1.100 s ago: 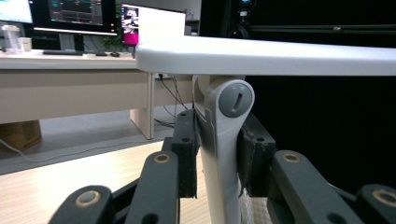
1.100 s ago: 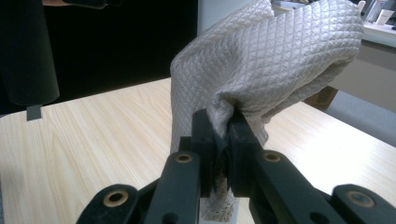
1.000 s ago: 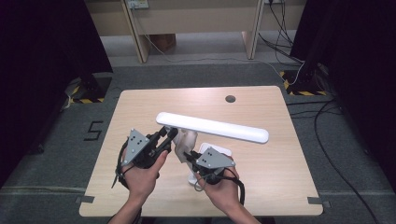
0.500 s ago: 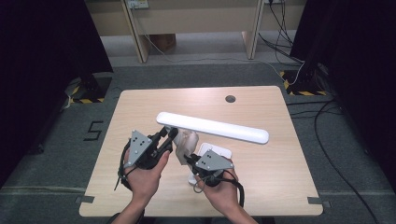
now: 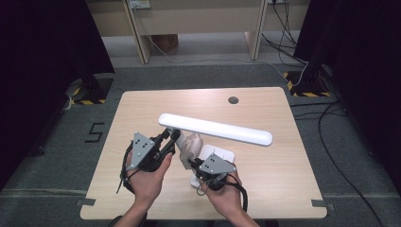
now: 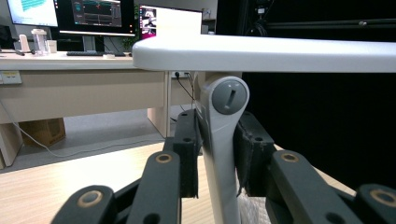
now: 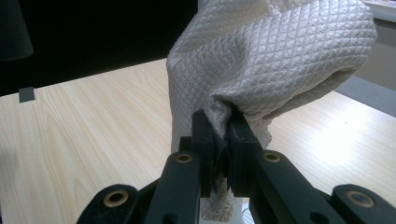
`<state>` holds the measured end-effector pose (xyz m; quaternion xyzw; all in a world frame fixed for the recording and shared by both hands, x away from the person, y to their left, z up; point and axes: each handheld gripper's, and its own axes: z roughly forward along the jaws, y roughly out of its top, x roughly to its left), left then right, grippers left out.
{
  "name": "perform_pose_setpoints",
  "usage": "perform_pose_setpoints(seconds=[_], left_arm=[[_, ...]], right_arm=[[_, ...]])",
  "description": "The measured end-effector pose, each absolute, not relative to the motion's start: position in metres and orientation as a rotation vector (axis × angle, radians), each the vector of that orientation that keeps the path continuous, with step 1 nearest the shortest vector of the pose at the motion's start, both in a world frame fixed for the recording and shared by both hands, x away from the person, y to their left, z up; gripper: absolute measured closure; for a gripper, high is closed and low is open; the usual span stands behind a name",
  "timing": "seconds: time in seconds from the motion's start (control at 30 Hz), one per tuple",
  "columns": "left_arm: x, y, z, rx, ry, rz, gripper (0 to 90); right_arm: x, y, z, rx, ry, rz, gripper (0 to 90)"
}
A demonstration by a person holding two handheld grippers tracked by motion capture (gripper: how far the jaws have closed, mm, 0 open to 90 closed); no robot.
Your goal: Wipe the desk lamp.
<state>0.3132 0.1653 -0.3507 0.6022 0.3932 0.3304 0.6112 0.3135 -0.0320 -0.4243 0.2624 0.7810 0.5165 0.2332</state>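
the left gripper (image 6: 217, 161) is clamped on the slim white upright arm of a desk lamp (image 6: 219, 154), its two black pads pressing the arm from either side just below the round grey hinge cap (image 6: 229, 95). in the high view this left gripper (image 5: 171, 141) sits under the near-left end of the lamp's long white bar-shaped head (image 5: 215, 129), which runs level above the jaws and stretches away to the far right of it. right over the pads in the left gripper view the same lamp head (image 6: 261, 53) crosses the frame.

the right gripper (image 7: 220, 133) is pinched narrow on a beige quilted cloth (image 7: 266, 60), a bunched fold of it caught between the pads while the rest of the cloth billows up and beyond the jaw tips. in the high view the right gripper (image 5: 191, 164) lies just beside the left one, and the cloth (image 5: 190, 145) rises from it toward the lamp arm, close under the head; whether cloth and arm touch i cannot tell. beneath and just beyond the right gripper rests the lamp's flat white square base (image 5: 221, 154) on the light wooden worktop (image 5: 283, 179). farther out past the lamp head, a small round dark hole (image 5: 233, 100) sits near the worktop's far edge.
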Motion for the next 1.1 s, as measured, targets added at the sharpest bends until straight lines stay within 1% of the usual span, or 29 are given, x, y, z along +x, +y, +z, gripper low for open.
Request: perform_pose_setpoints(seconds=[1.1], left_arm=[[0.313,0.164,-0.352,1.389,0.912,0.769,72.2]], right_arm=[[0.314,-0.037,-0.457,0.798,2.216,1.310,84.3]])
